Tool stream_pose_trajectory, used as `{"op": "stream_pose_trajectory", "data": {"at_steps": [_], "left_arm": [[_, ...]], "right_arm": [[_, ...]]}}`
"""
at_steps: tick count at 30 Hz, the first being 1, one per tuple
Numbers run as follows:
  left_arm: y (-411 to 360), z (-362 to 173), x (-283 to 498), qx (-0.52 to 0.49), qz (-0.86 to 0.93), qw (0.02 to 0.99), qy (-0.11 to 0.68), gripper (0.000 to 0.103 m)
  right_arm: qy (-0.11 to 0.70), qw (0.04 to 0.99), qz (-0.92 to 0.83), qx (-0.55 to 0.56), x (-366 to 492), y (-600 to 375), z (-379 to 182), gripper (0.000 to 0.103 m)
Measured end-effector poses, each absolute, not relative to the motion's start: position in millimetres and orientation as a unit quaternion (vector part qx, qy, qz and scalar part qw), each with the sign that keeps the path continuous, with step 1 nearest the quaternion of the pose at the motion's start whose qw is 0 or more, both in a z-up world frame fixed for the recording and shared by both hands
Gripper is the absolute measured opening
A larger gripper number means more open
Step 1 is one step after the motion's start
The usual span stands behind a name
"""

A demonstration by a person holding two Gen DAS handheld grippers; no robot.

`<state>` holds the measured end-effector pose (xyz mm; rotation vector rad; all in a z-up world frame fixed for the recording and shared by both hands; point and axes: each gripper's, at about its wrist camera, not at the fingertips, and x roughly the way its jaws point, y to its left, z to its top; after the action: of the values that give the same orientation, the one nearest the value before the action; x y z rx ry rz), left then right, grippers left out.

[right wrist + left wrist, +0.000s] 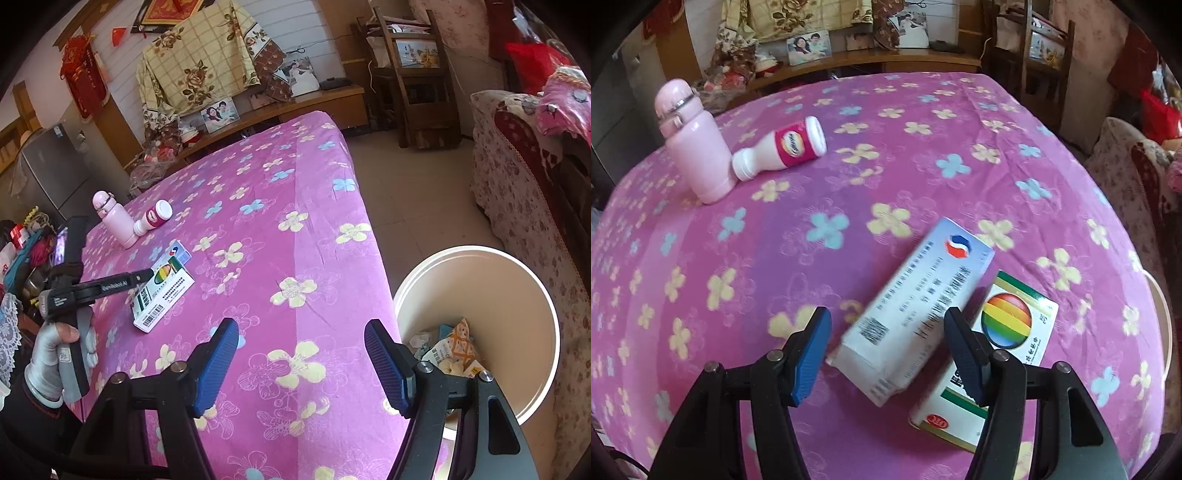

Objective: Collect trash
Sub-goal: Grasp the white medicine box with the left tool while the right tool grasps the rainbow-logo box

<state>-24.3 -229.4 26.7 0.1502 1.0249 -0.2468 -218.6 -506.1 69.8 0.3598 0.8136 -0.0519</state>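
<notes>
The left gripper is held with fingers apart around a white box lying on the flowered tablecloth against a rainbow box, while the right gripper is spread wide, empty, beside the bin.

— Where's your left gripper?

— Low and reaching forward, my jaws spread wide, blue pads facing each other. My gloved left hand is wrapped around its handle.

— And the right gripper?

— Held higher, tilted downward, my jaws wide apart too, with nothing between the fingers.
</notes>
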Motion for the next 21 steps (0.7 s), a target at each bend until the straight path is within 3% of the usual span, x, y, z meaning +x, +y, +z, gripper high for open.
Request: {"op": "stream_pose_trajectory", "data": {"at_steps": [9,12,15,21], "left_arm": [[-268.3,36.8,-58.5,0.07,-0.208,0.849,0.48,0.064],[-259.7,44.9,-49.7,0.058,-0.203,0.857,0.47,0.065],[-249.8,40.2,-33.1,0.074,-0.182,0.858,0.474,0.074],[-242.9,11.7,-1.8,0.095,-0.158,0.844,0.503,0.074]], "right_arm": [[0.398,0.898,-0.024,0.185,-214.7,-507.1,67.2,0.074],[0.404,0.896,-0.015,0.184,-211.1,-501.1,65.7,0.074],[0.411,0.893,0.002,0.183,-204.3,-490.2,62.7,0.074],[0.426,0.883,0.033,0.192,-181.4,-465.5,53.8,0.074]]}}
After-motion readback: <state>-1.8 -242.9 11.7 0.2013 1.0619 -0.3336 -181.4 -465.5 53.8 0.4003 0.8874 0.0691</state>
